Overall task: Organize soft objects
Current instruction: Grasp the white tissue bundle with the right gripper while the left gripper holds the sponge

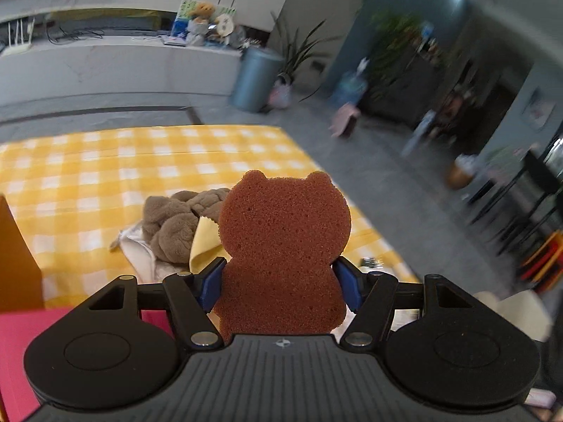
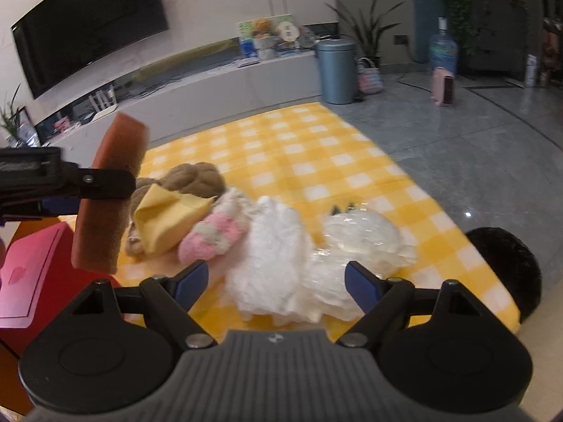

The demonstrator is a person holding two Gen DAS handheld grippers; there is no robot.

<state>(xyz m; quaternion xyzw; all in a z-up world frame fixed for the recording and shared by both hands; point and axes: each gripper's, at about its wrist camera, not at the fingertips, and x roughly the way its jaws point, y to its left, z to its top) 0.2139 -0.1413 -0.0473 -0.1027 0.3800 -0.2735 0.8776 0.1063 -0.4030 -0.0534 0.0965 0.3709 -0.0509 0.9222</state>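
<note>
Left wrist view
Left gripper [image 1: 281,281]: its blue pads were pressed against the waist of a brown bear-shaped sponge [image 1: 283,242], clamping it upright, head up.
Sponge's place: lifted clear of the yellow checked cloth [image 1: 105,168], in front of the cloth's right edge.
Behind the sponge: a brown plush toy [image 1: 172,225] lay on a white cloth [image 1: 140,253], with a yellow cloth [image 1: 204,242] touching it, all near the checked cloth's near edge.
Lower left corner: a red box [image 1: 21,337] showed beside the gripper.

Right wrist view
Right gripper [image 2: 276,286]: jaws stood wide apart, nothing pinched; it hung over a white fluffy item [image 2: 271,263].
Clear plastic wrapping [image 2: 359,239]: just beside the fluffy item, toward the cloth's right edge.
Pink and white fuzzy sock [image 2: 214,235]: touching the fluffy item's left side.
Yellow cloth and brown plush: piled further left, touching each other.
Left gripper [image 2: 105,183]: seen side-on at the left, holding the sponge edge-on above the red box [image 2: 31,274].
Near right corner: a dark rounded shape [image 2: 506,263], too unclear to name.
</note>
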